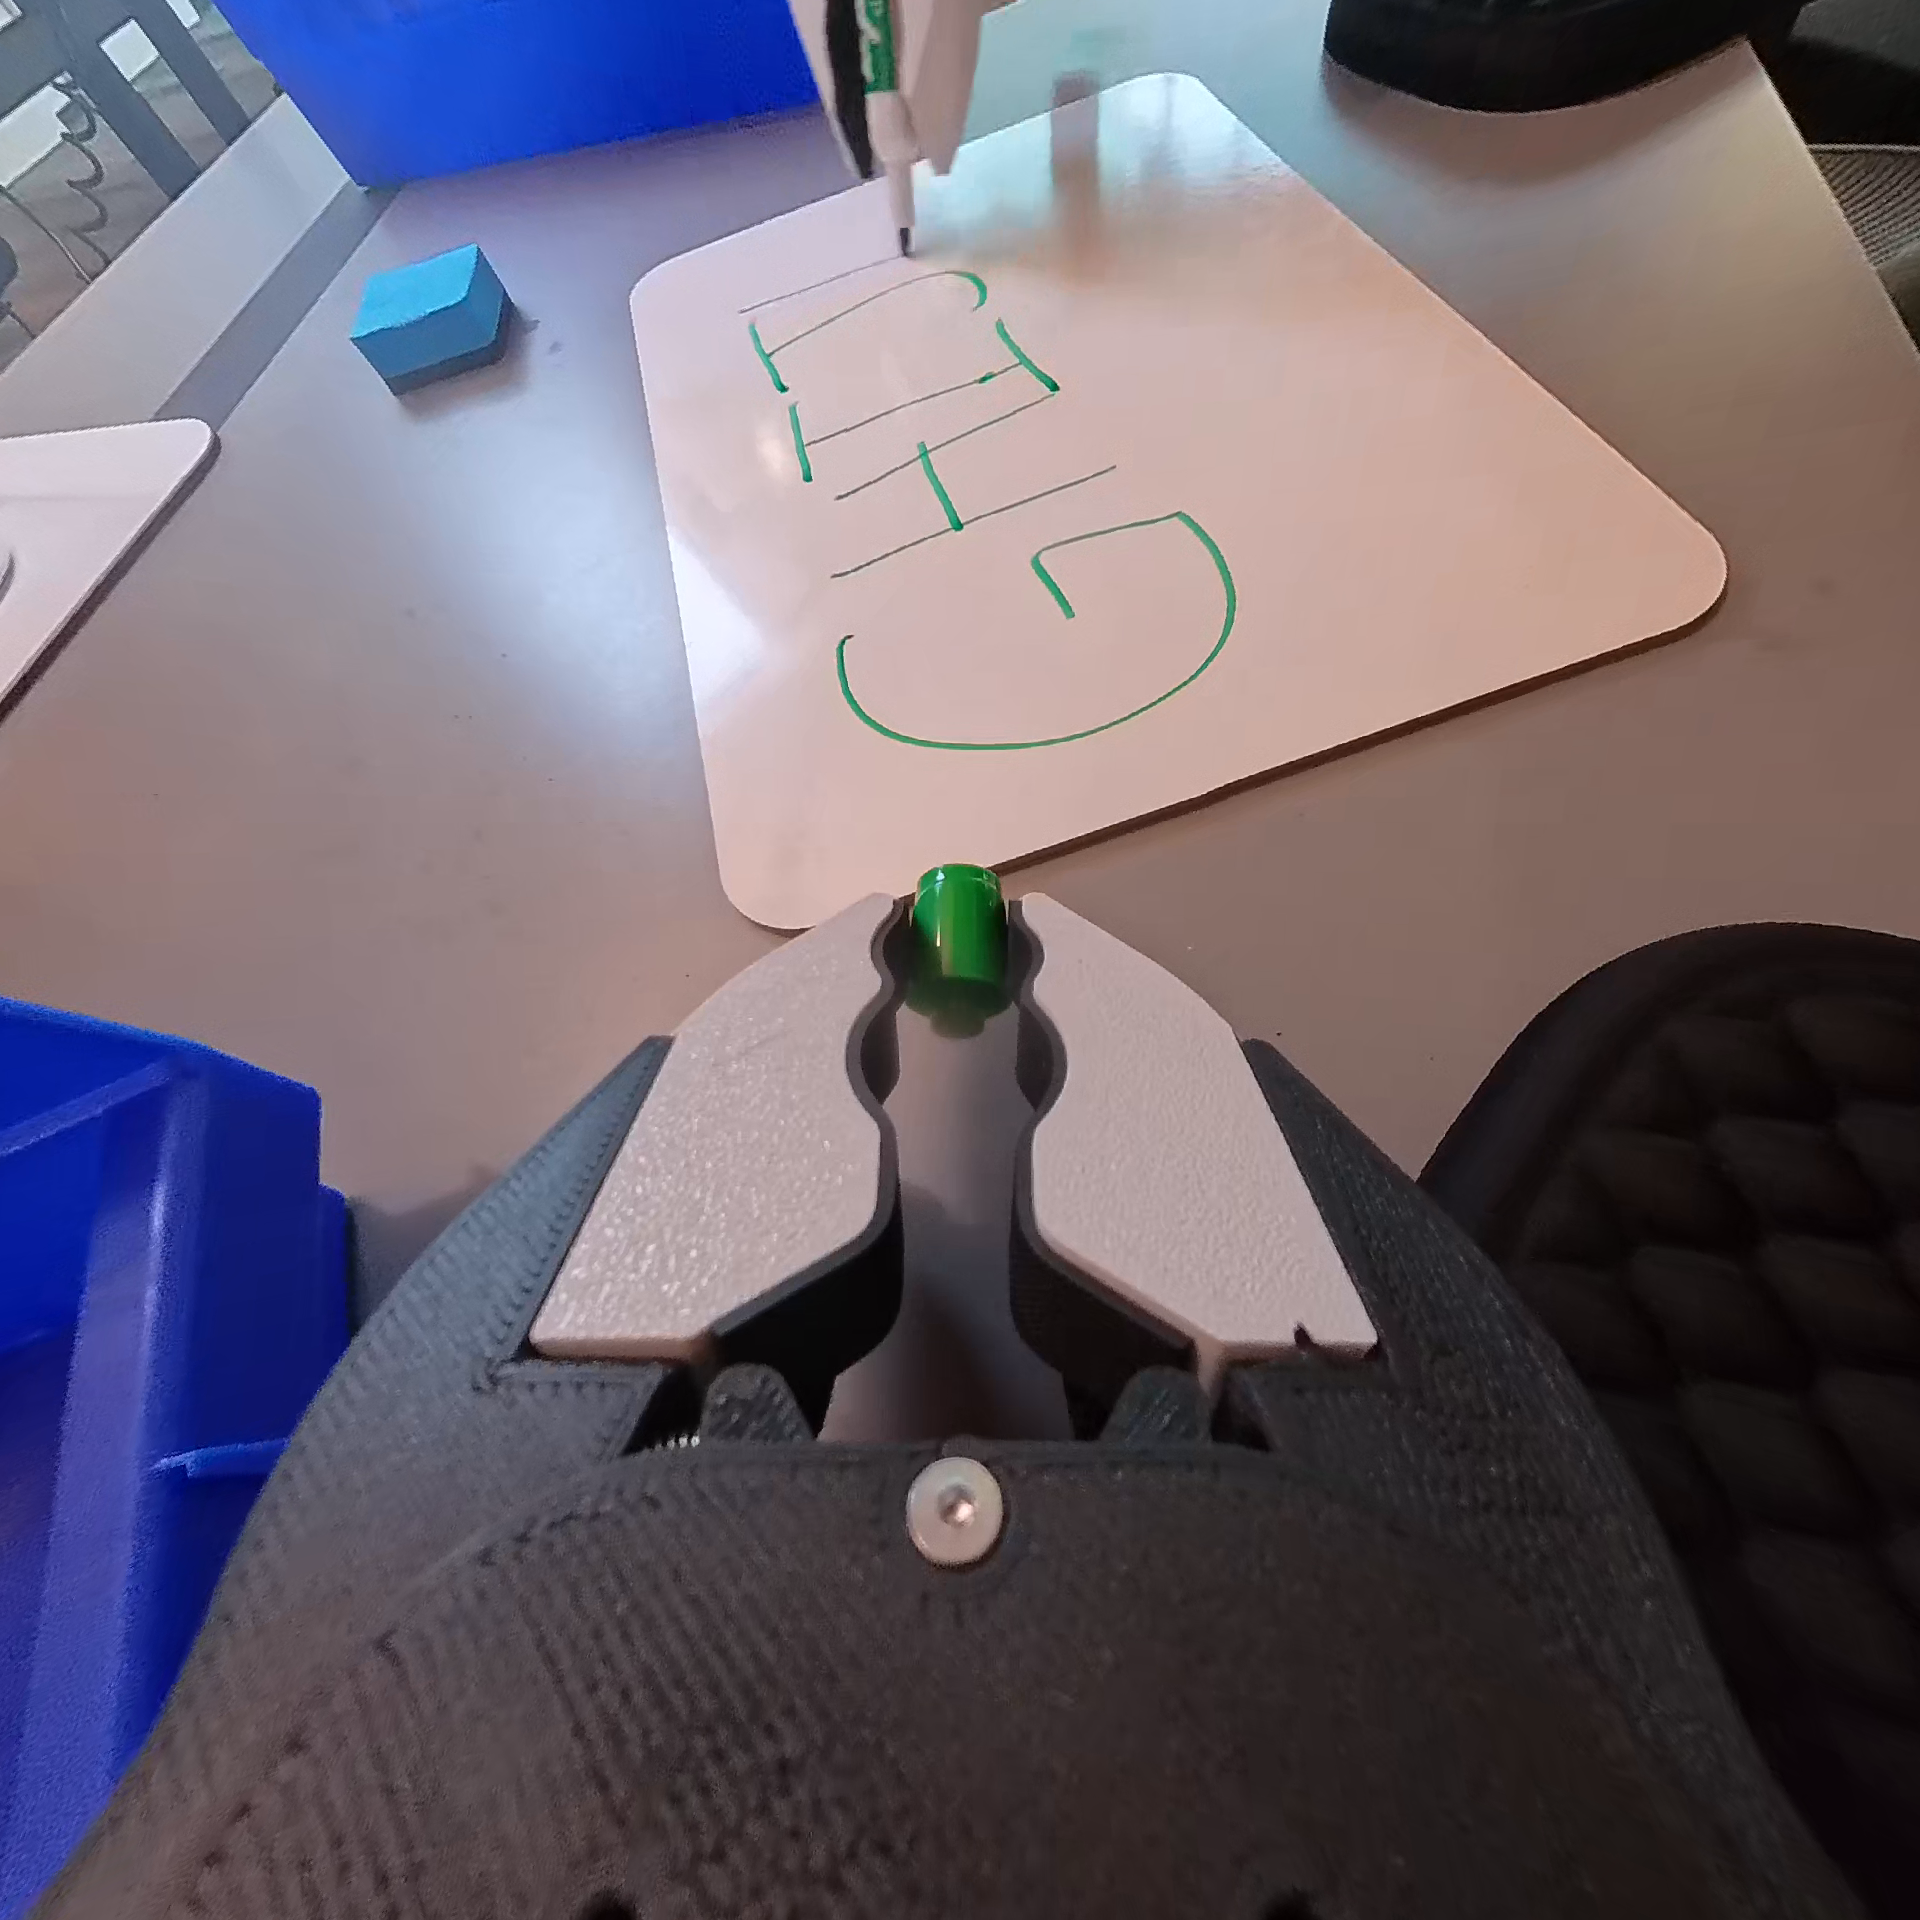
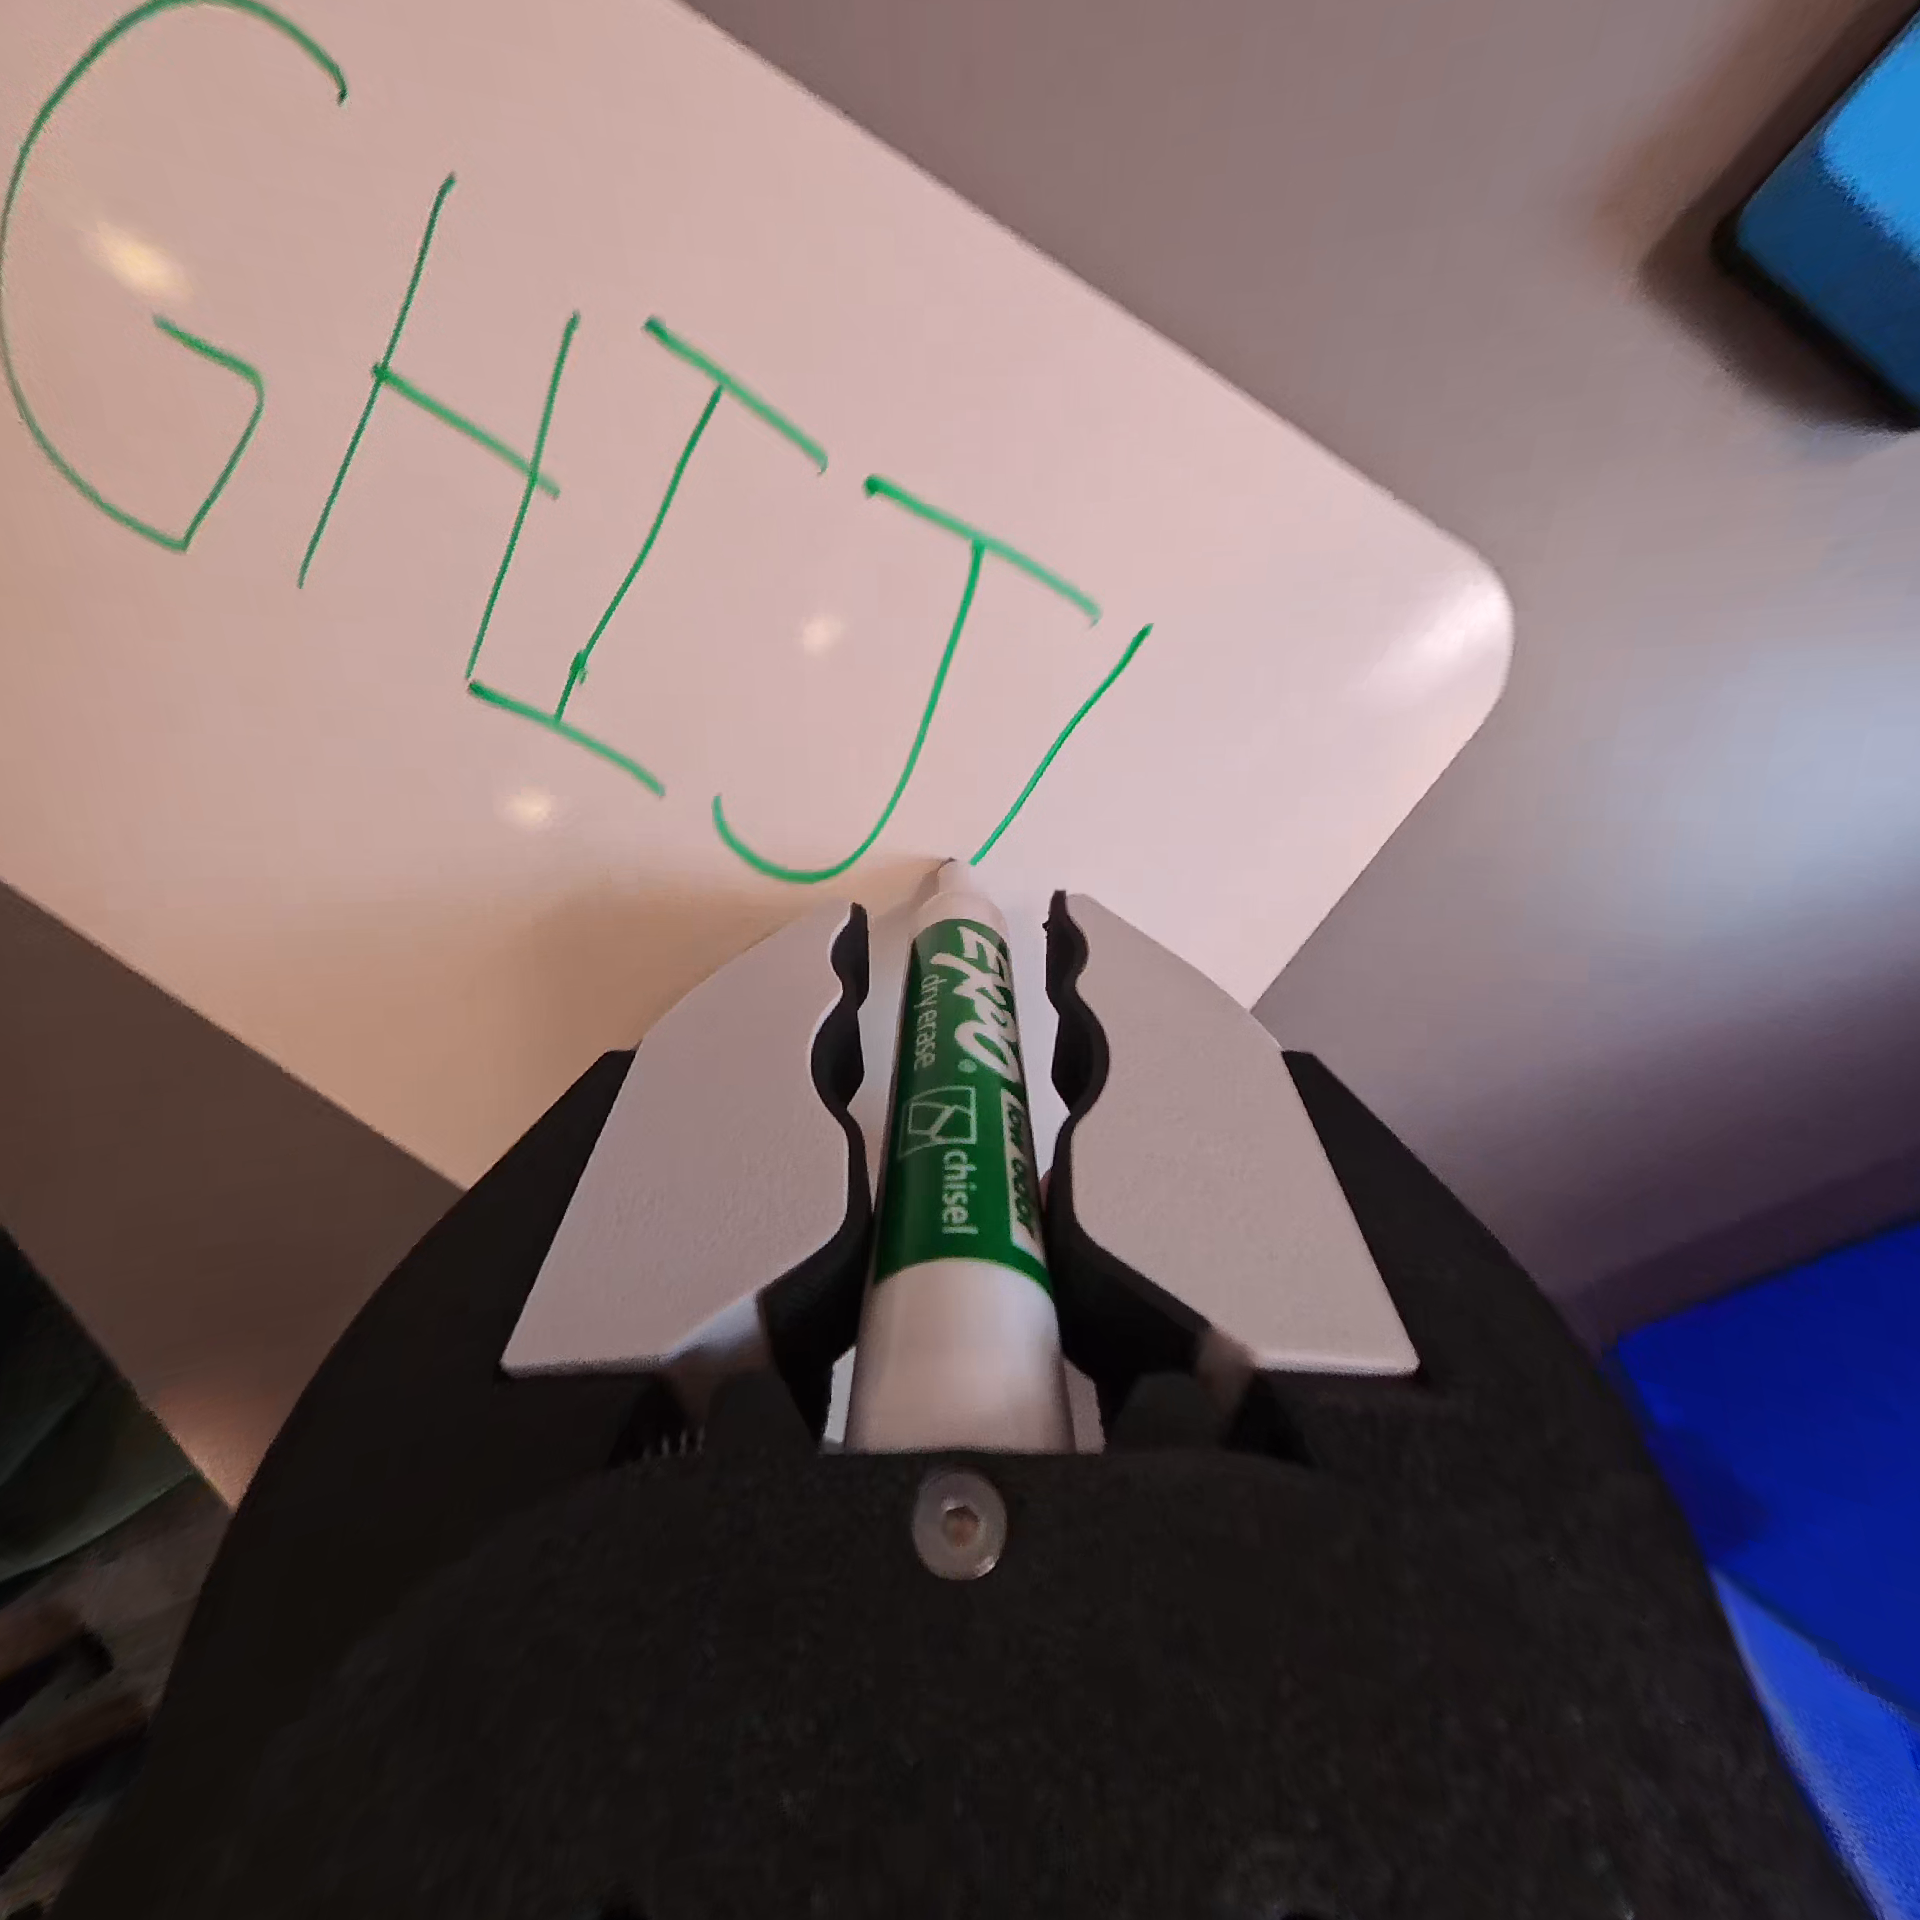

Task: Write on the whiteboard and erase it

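A white whiteboard (image 1: 1351, 499) lies flat on the grey table and bears several green hand-written letters. My right gripper (image 2: 951, 914) is shut on a green-and-white marker (image 2: 961, 1143); its tip touches the whiteboard (image 2: 1247, 644) at the end of a fresh green stroke near one corner. That gripper and the marker (image 1: 883, 114) also show at the far end of the board in the left wrist view. My left gripper (image 1: 956, 914) is shut on the green marker cap (image 1: 958, 951) just off the board's near edge. A blue eraser block (image 1: 431, 317) sits left of the board.
Blue plastic bins stand at the near left (image 1: 135, 1299) and the far left (image 1: 499, 83). A second white board (image 1: 94, 509) lies at the left edge. A black padded cushion (image 1: 1714, 1247) is at the near right. The eraser (image 2: 1839, 249) and a blue bin (image 2: 1787, 1475) show in the right wrist view. The gap from one gripper's tips to the other's is roughly 30 cm. My left tips are about 35 cm from the blue eraser block (image 1: 431, 317), my right tips only 15 cm.
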